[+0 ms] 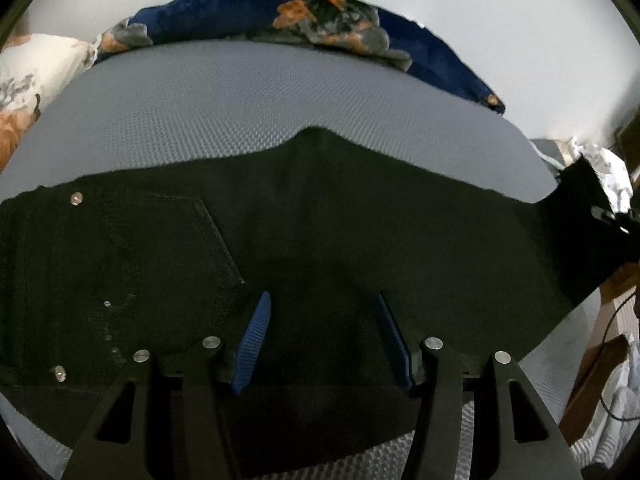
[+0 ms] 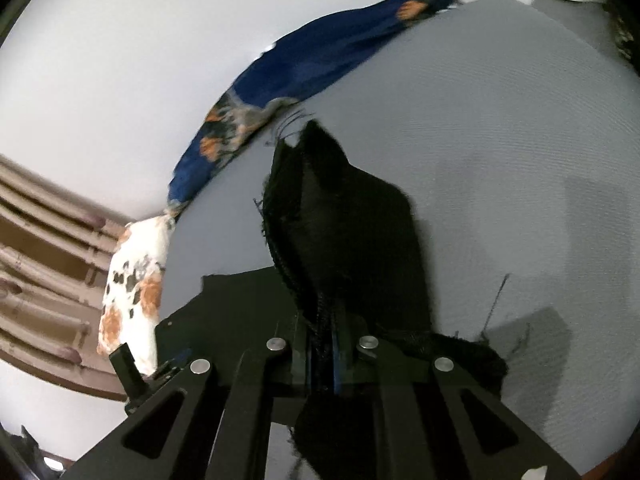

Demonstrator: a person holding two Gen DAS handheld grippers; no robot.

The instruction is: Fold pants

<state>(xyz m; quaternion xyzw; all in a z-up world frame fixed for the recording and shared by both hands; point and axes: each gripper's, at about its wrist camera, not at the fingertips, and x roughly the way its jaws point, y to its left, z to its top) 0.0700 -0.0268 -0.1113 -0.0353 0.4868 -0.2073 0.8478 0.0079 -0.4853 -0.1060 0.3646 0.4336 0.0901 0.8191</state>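
Note:
Black pants (image 1: 320,208) lie flat across a grey textured mattress (image 1: 240,100), waist end to the left with a back pocket (image 1: 180,248) and metal rivets showing. My left gripper (image 1: 322,298) hovers low over the seat area, its blue pads apart and nothing pinched between them. In the right wrist view my right gripper (image 2: 325,324) is shut on the frayed hem end of a pant leg (image 2: 348,220), which stands up bunched above the mattress (image 2: 500,140). The flat part of the pants (image 2: 240,300) shows below and to the left.
A dark blue floral blanket (image 1: 332,16) runs along the far edge of the mattress by a pale wall. A white floral pillow (image 1: 36,68) lies at the left end. Wooden furniture and a cable (image 1: 600,380) stand off the right edge.

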